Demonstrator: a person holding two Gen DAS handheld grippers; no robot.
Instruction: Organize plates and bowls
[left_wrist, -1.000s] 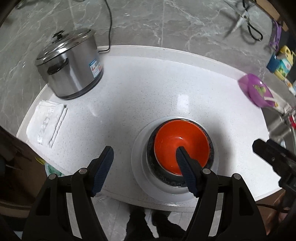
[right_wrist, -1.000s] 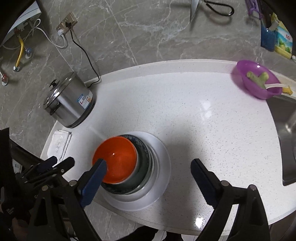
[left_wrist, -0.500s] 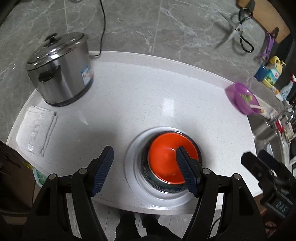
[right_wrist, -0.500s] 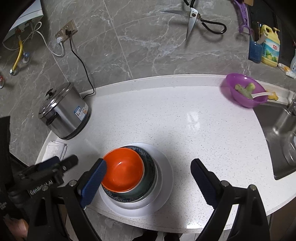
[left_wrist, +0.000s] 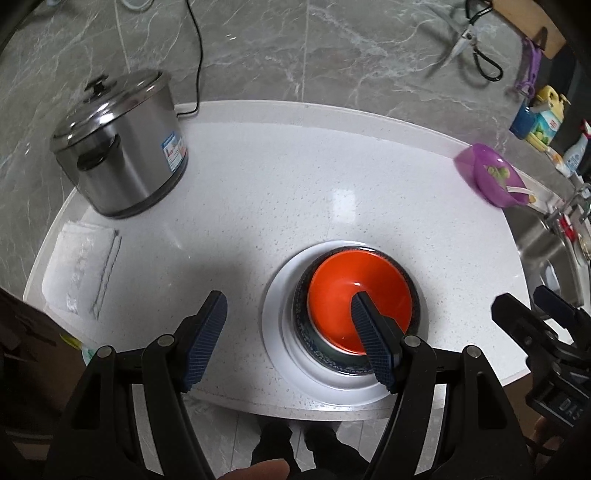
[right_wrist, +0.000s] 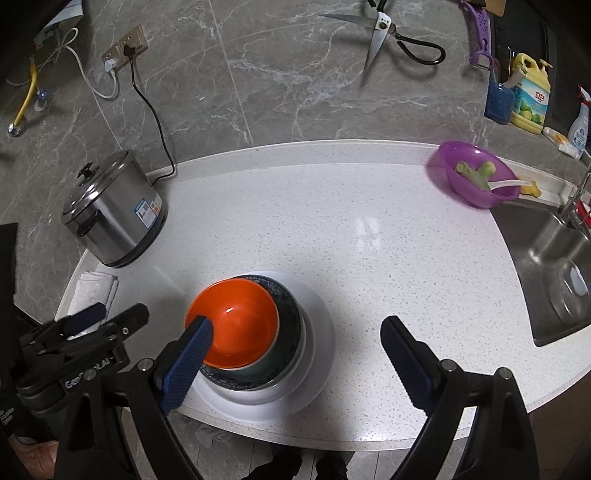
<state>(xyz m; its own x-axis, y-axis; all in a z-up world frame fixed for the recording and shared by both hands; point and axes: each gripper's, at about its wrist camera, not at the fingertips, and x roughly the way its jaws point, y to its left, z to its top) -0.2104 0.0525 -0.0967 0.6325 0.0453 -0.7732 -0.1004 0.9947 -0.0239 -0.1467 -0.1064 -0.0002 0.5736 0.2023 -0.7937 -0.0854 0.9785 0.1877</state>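
left wrist: above bench (left_wrist: 258, 206), angled down | right wrist: same, from the right | shared: orange bowl (left_wrist: 360, 295) stack, steel pot (right_wrist: 110, 210)

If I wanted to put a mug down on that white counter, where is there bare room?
The widest bare patch is mid-counter, between the steel pot, the purple bowl and the stacked dishes. Another lies right of the stack, toward the sink. The left edge is crowded: pot, folded cloth.
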